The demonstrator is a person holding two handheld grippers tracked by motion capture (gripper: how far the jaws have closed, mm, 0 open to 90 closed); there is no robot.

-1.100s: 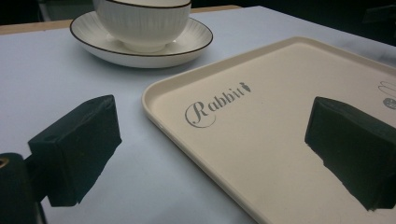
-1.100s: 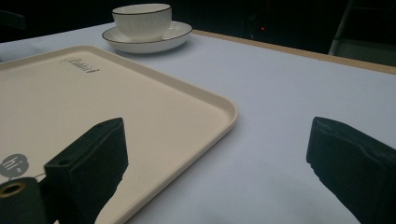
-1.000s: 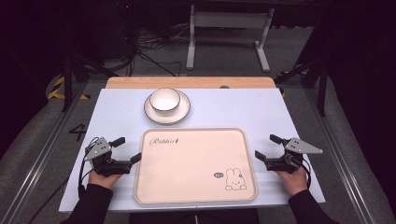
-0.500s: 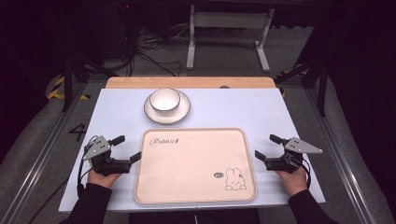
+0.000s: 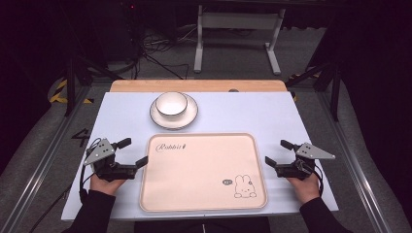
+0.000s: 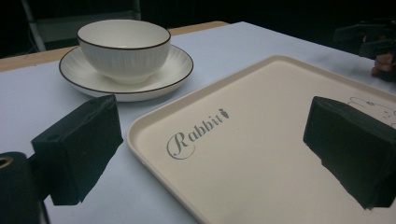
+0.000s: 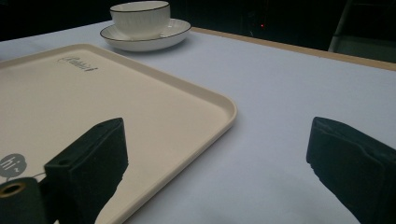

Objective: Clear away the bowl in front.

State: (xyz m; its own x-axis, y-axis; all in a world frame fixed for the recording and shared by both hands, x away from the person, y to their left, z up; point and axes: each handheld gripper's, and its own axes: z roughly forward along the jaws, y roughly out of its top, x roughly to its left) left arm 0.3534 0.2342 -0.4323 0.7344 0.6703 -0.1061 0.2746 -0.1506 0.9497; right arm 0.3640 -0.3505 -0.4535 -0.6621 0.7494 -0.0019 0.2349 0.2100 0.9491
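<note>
Little has shifted since the earlier frame: the tray (image 5: 203, 171) lies between the open-fingered left gripper (image 5: 132, 153) and right gripper (image 5: 276, 152), each flanking a short edge on the worktop (image 5: 252, 111).

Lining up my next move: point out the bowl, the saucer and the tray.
bowl (image 5: 171, 104), high view, inside of the bowl
saucer (image 5: 190, 117), high view, bare right rim
tray (image 5: 194, 170), high view, bare middle
</note>
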